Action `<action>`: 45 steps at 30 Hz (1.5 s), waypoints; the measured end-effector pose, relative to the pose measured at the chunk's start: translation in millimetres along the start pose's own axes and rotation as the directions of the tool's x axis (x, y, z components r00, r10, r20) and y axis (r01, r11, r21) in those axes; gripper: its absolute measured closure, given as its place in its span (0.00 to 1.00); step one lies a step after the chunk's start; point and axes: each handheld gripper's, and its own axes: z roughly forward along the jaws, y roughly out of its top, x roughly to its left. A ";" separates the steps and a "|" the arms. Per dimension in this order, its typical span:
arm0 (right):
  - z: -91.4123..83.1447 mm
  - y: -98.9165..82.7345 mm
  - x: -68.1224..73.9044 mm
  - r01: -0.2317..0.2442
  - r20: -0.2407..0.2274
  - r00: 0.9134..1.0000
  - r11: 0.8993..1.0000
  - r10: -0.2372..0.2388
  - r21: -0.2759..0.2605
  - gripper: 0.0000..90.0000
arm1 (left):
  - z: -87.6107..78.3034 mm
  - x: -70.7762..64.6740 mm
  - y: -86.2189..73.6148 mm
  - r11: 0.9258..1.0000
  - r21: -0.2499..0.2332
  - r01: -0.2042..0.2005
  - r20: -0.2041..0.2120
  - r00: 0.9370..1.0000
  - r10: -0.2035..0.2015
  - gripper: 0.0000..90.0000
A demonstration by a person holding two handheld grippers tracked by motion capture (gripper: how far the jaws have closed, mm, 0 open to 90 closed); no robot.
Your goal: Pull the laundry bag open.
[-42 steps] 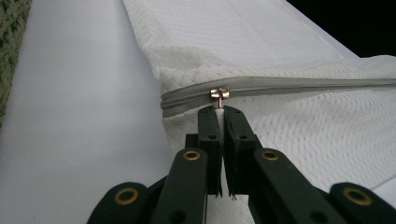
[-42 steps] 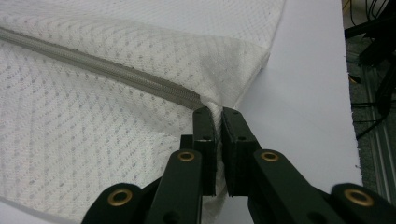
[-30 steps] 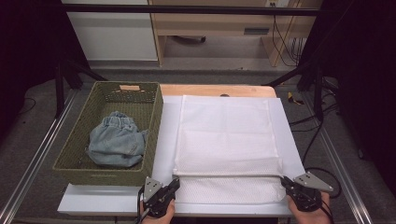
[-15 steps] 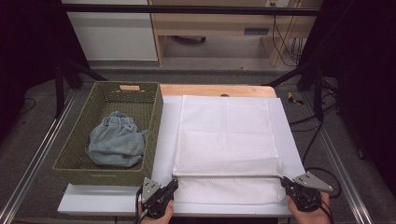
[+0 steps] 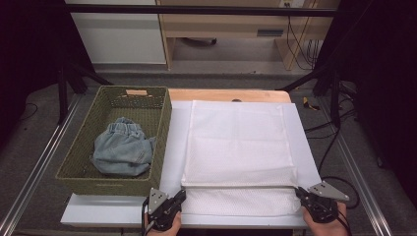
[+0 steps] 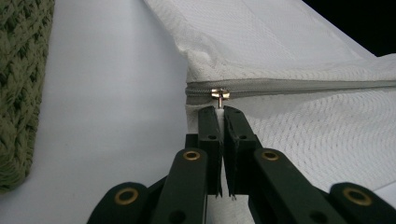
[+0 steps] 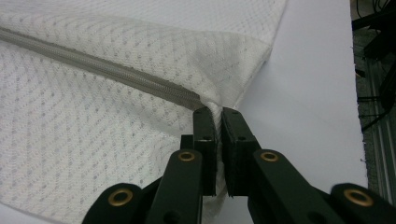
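A white mesh laundry bag lies flat on the white table, its grey zipper running along the near side. My left gripper sits at the bag's near left corner. In the left gripper view its jaws are shut on the pull tab just below the brass zipper slider. My right gripper is at the near right corner. In the right gripper view it is shut on a pinch of mesh fabric where the zipper ends.
A green woven basket stands left of the bag with a crumpled pair of denim shorts inside. Its wall is close on the left gripper's left. The table's right edge lies just beyond the right gripper.
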 end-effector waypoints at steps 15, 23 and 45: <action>-1.1 -0.1 -0.5 -0.004 0.000 1.000 1.000 0.004 0.012 0.95 | -1.9 1.5 -0.6 1.000 0.000 -0.004 -0.011 1.000 0.004 0.96; -1.4 -0.4 -0.8 -0.005 -0.003 1.000 1.000 0.005 0.017 0.95 | -0.4 1.6 -1.6 1.000 0.005 -0.006 -0.021 1.000 0.007 0.96; -1.3 -6.1 -6.8 -0.021 0.004 1.000 1.000 0.021 0.021 0.92 | 5.1 -13.5 -2.2 0.999 -0.003 -0.035 -0.049 0.998 0.034 0.87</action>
